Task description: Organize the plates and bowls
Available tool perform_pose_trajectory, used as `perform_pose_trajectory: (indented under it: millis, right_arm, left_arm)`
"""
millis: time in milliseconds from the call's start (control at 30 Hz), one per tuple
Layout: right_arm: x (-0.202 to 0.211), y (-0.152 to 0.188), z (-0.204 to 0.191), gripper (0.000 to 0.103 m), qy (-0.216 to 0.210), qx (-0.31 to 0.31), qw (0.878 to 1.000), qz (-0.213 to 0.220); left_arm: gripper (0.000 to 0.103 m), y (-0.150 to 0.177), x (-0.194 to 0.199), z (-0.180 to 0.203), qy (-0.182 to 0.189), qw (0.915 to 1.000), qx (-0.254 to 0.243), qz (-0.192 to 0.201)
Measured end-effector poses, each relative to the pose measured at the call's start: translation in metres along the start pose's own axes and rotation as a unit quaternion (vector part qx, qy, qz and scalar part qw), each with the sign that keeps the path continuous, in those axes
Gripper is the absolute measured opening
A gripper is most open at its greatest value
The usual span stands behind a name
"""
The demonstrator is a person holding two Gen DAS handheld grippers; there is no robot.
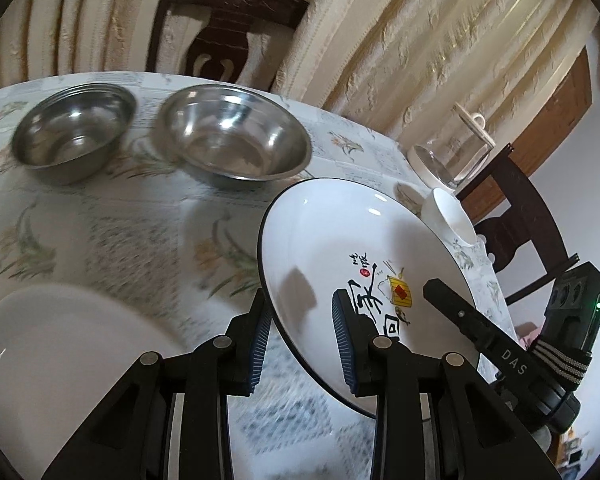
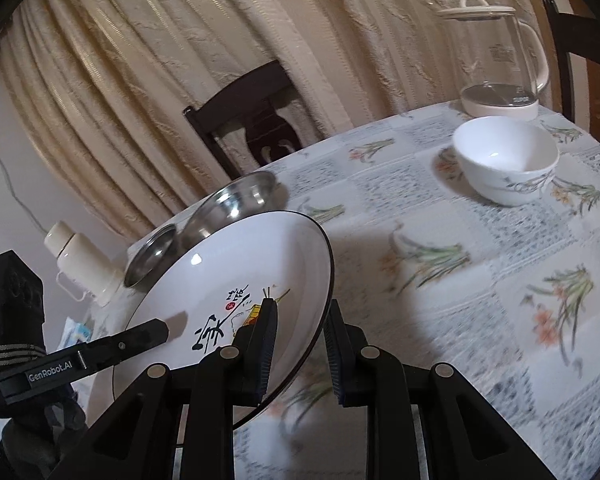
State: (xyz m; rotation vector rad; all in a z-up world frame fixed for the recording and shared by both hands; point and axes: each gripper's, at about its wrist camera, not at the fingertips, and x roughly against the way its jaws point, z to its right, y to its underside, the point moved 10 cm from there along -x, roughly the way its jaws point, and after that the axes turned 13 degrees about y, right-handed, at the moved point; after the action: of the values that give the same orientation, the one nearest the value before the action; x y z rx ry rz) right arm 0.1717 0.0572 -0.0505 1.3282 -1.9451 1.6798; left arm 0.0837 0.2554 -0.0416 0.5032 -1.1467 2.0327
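Note:
A white deep plate [image 1: 340,240] with a black rim and painted characters hangs tilted above the table. My left gripper [image 1: 300,308] is shut on its near-left rim, one pad inside and one under. My right gripper [image 2: 300,316] is shut on the opposite rim of the same plate [image 2: 240,264]. Each gripper's upper finger shows in the other view, lying on the plate. Two steel bowls [image 1: 74,132] [image 1: 236,132] stand at the far side. A plain white plate [image 1: 60,340] lies at the near left. A small white bowl [image 2: 504,160] sits to the right.
A glass kettle [image 2: 500,60] with a cream lid stands at the table's far right corner. A white flask [image 2: 80,260] stands by the steel bowls [image 2: 236,204]. Dark wooden chairs [image 1: 224,28] and curtains ring the floral tablecloth [image 2: 460,280].

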Motion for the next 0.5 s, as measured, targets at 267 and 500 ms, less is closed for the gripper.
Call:
perform_pose_trajectory:
  millis: [267,500]
  right_arm:
    - [0.011,0.029,-0.042,0.025,-0.032,0.017,0.999,-0.019]
    - [0.018,0.054,-0.075,0.025,-0.049,0.037,0.998,-0.034]
  left_arm:
    - [0.032,0.019,0.053,-0.022,-0.012,0.9996,0.003,0.027]
    - [0.032,0.040,0.091,-0.044,-0.022,0.9989,0.015,0.038]
